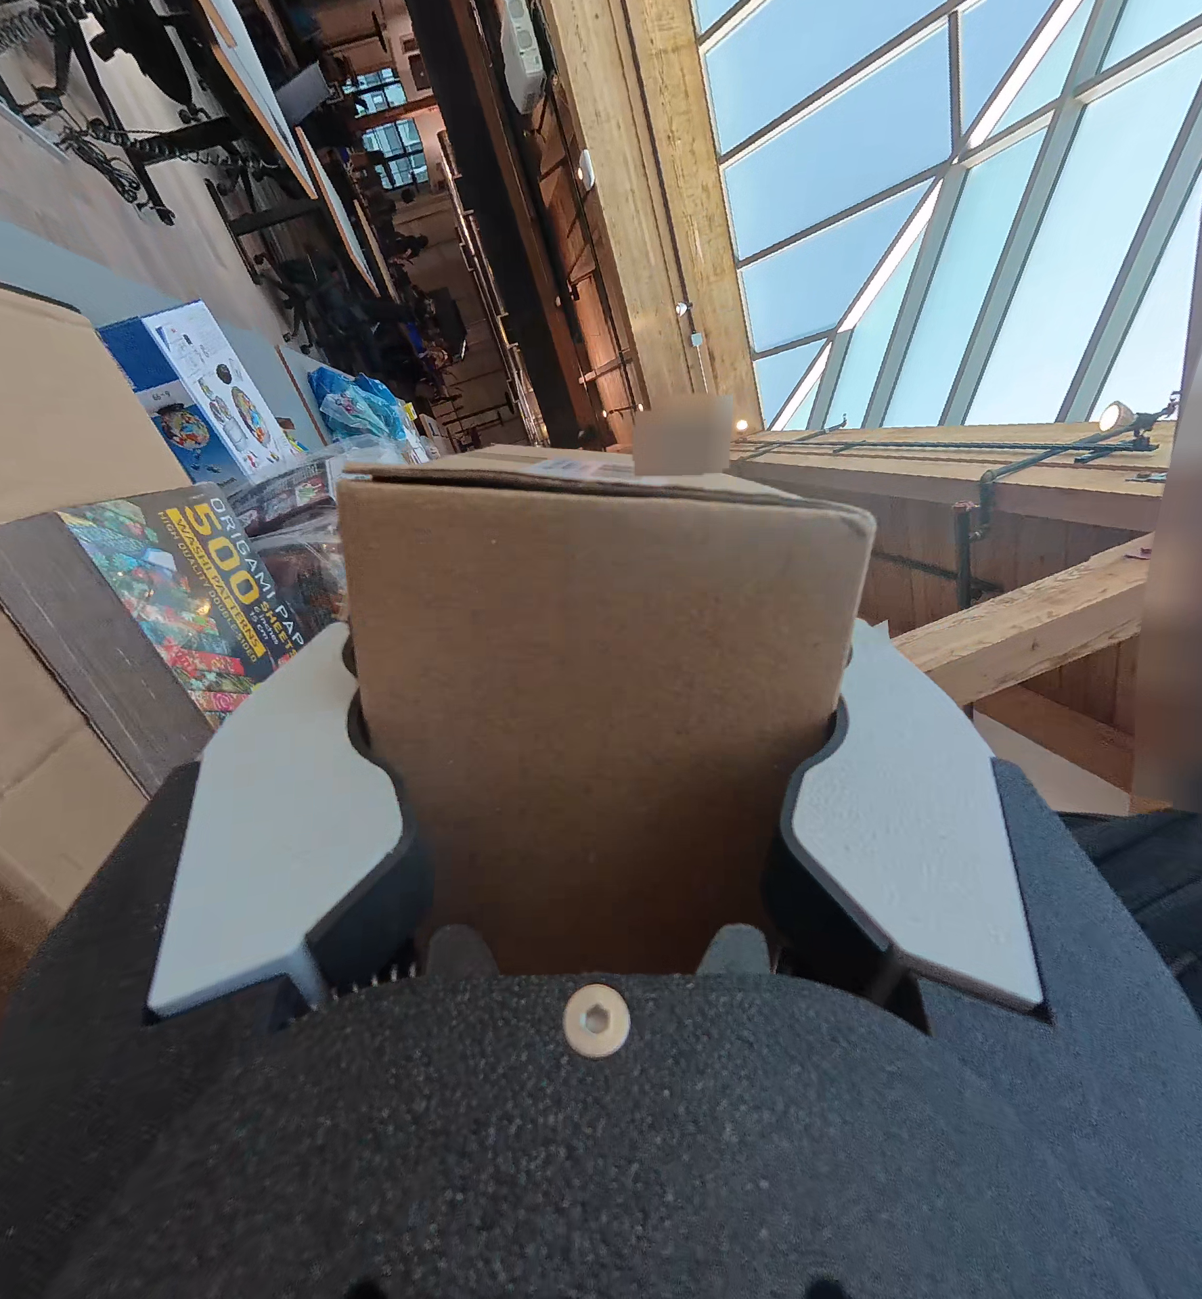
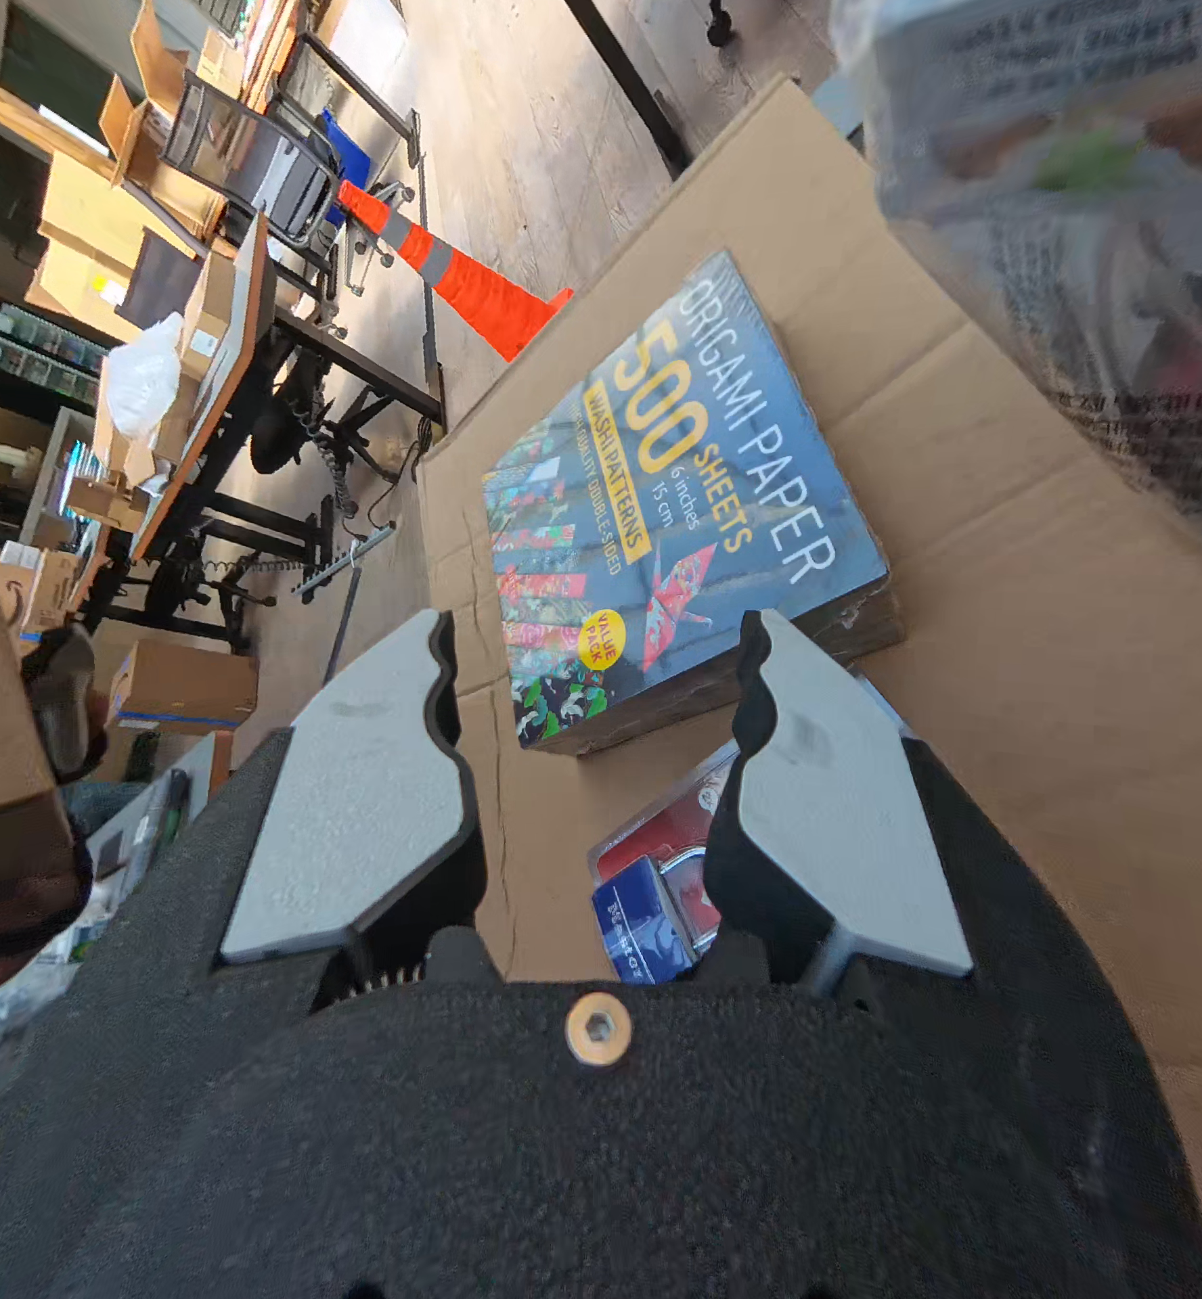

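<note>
My left gripper (image 1: 602, 668) is shut on a small brown cardboard box (image 1: 598, 618), with both fingers pressed against its sides; the box fills the middle of the left wrist view and is tilted up toward a skylight. My right gripper (image 2: 595, 632) is open and empty, just in front of a thick pack of patterned paper (image 2: 682, 506) lying on a flattened cardboard sheet (image 2: 1006, 668). A red and blue blister pack (image 2: 654, 893) lies under the right finger. The same paper pack shows in the left wrist view (image 1: 183, 597), left of the held box.
A blue and white puzzle box (image 1: 190, 393) and bagged items (image 1: 359, 408) lie behind the paper pack. A clear bagged item (image 2: 1076, 246) hangs blurred at the top right. An orange traffic cone (image 2: 457, 274), desks (image 2: 218, 393) and stacked cardboard boxes (image 2: 176, 685) stand beyond.
</note>
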A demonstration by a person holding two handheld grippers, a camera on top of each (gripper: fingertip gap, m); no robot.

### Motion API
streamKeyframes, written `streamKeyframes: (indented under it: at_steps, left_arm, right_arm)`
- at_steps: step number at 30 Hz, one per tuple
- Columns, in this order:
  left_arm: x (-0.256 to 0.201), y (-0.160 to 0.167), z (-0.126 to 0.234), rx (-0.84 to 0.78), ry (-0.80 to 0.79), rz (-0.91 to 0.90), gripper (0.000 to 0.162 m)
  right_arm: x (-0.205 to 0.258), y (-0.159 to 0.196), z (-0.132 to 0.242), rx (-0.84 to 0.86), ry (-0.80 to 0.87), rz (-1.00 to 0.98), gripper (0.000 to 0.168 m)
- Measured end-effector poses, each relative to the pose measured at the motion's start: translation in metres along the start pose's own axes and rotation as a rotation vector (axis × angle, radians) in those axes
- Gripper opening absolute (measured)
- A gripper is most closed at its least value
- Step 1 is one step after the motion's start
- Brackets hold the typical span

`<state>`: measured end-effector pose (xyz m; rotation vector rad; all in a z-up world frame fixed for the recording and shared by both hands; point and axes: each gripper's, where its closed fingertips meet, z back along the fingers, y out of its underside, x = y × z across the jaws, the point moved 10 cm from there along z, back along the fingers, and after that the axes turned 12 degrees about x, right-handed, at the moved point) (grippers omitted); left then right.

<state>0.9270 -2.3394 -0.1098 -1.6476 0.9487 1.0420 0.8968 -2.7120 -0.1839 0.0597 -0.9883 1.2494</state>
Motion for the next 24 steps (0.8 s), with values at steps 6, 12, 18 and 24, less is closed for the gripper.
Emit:
streamKeyframes:
  at_steps: [6, 12, 18, 24]
  left_arm:
    - [0.038, -0.041, -0.034, 0.008, -0.132, 0.006, 0.120]
    - [0.070, -0.058, -0.083, 0.021, -0.173, 0.056, 0.120]
    - [0.085, -0.043, -0.130, 0.126, -0.183, 0.071, 0.120]
    - [0.097, -0.028, -0.154, 0.187, -0.217, 0.094, 0.120]
  right_arm:
    - [0.025, 0.009, 0.033, 0.005, -0.160, 0.152, 0.079]
    - [0.037, 0.061, 0.050, 0.036, -0.239, 0.182, 0.076]
    - [0.040, 0.092, 0.058, 0.037, -0.256, 0.145, 0.076]
    - [0.033, 0.084, 0.063, 0.043, -0.204, 0.206, 0.077]
